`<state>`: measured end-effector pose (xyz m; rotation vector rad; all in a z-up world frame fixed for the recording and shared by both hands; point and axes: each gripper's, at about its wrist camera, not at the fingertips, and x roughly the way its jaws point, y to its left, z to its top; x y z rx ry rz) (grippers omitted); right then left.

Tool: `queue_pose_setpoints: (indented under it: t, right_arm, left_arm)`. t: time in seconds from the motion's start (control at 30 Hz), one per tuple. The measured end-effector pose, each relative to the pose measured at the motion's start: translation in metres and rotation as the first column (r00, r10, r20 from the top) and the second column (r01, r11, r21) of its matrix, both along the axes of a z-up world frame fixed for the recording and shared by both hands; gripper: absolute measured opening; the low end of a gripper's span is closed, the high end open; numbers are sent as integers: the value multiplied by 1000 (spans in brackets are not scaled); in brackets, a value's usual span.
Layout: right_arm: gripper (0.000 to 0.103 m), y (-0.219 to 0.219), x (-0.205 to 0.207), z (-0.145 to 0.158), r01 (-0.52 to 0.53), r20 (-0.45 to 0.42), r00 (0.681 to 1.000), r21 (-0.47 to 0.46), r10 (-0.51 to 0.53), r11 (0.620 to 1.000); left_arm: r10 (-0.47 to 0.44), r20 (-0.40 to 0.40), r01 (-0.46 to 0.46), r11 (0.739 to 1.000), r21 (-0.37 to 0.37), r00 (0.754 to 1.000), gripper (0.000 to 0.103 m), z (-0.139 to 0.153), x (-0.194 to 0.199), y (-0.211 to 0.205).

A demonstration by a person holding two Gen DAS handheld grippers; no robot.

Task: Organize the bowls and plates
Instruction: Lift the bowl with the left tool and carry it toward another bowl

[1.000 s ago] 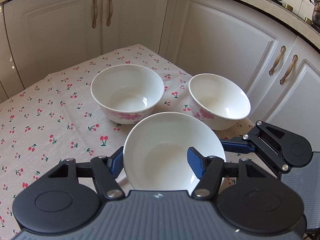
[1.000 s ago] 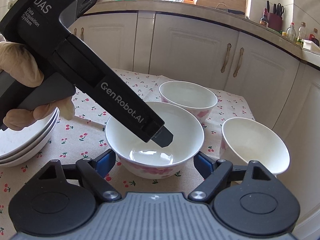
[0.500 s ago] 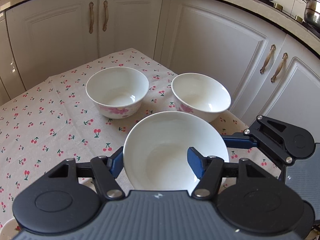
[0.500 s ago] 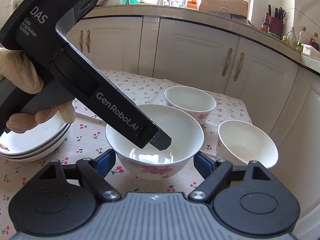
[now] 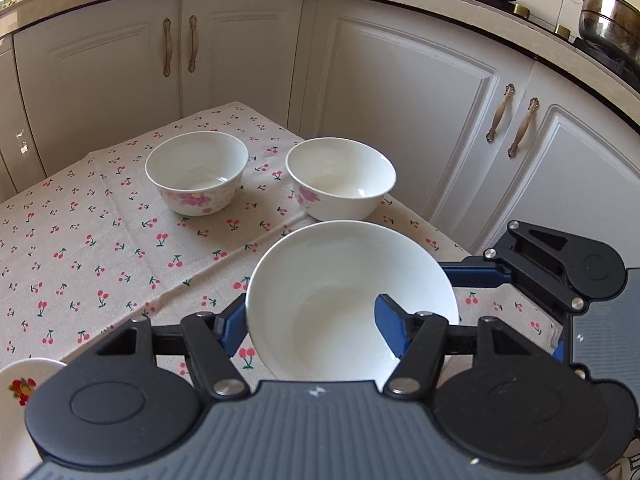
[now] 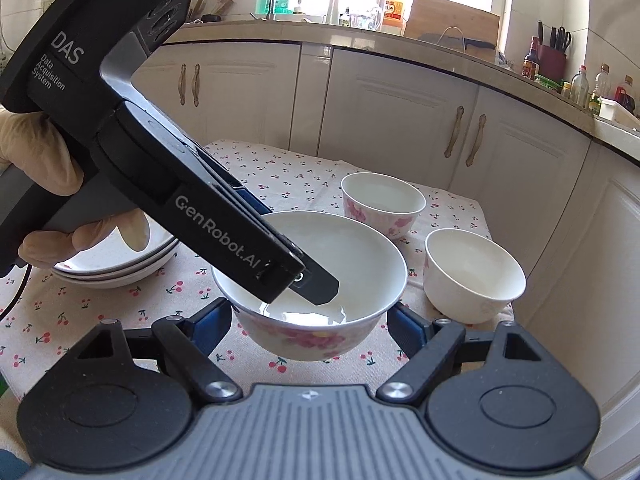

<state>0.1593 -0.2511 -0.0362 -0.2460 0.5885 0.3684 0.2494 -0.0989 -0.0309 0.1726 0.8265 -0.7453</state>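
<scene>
Gripping the held bowl (image 5: 344, 300) by its rim wall, left gripper (image 5: 310, 326) clamps one finger inside, one outside; bowl looks clear of the cherry tablecloth (image 5: 100, 248). Right gripper (image 6: 310, 322) is spread wide, empty, flanking it. Glazed ceramic: stiff, slippery, chippable, probably moderately heavy. Two bowls (image 5: 196, 172) sit beyond.

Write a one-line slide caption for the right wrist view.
Left gripper pinches the rim of a floral bowl lifted above the cherry-print tablecloth, between the open right gripper fingers.
</scene>
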Motion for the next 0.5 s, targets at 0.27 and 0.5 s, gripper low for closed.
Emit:
queue_pose_setpoints:
  t: [0.27, 0.5]
  right_arm:
    - [88, -9, -27, -1, -15, -11, 1000, 6, 15, 1000]
    - [88, -16, -38, -7, -23, -32, 999, 23, 24, 999]
  left_arm:
    - [-17, -14, 17, 1000, -12, 1000, 65, -6, -28, -4]
    - [-24, -12, 24, 1000, 11, 1000, 65, -15, -43, -9]
